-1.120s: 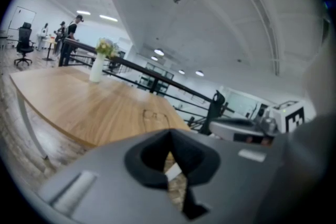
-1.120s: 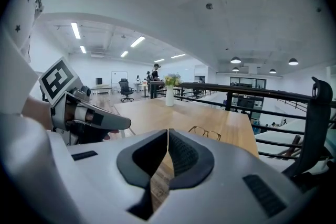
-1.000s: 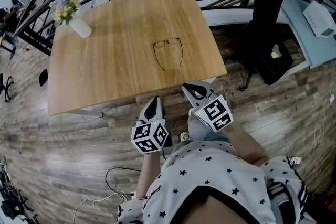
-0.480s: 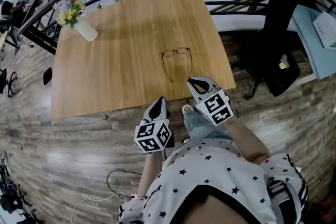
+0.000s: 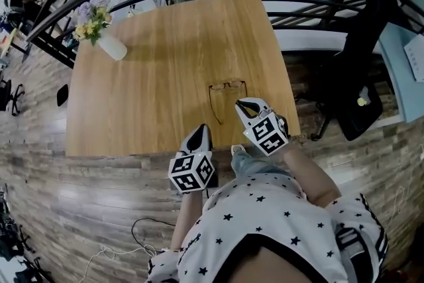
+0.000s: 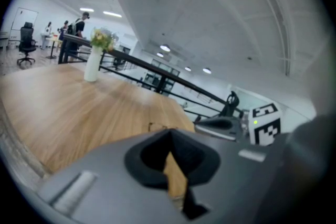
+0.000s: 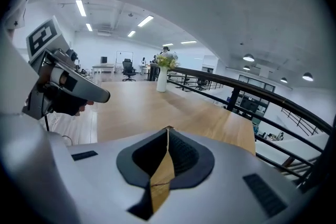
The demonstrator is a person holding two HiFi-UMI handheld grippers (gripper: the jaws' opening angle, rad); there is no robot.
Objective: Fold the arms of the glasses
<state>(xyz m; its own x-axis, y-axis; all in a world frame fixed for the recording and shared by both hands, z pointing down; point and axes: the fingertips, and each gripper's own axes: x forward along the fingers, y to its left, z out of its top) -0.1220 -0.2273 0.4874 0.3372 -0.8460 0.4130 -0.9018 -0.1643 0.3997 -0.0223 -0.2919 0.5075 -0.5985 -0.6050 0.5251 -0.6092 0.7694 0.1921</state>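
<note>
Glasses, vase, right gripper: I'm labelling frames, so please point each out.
glasses (image 5: 227, 84), head view, bridge of the front frame
vase (image 5: 112, 48), head view, white body
right gripper (image 5: 243, 105), head view, between its closed fingertips

The room is being lit brightly by ceiling lights (image 7: 81, 8); edges are being bent, and the left gripper (image 6: 169, 139) is being blurred.

Open-plan office, desks (image 7: 103, 67), swivel chair (image 6: 26, 42), ceiling strip lights (image 7: 80, 7)

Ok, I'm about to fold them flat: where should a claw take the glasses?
Probably by the free tip of one arm, coming from the near edge of the table: the glasses lie open, both arms pointing toward that edge, lenses farthest away.
</note>
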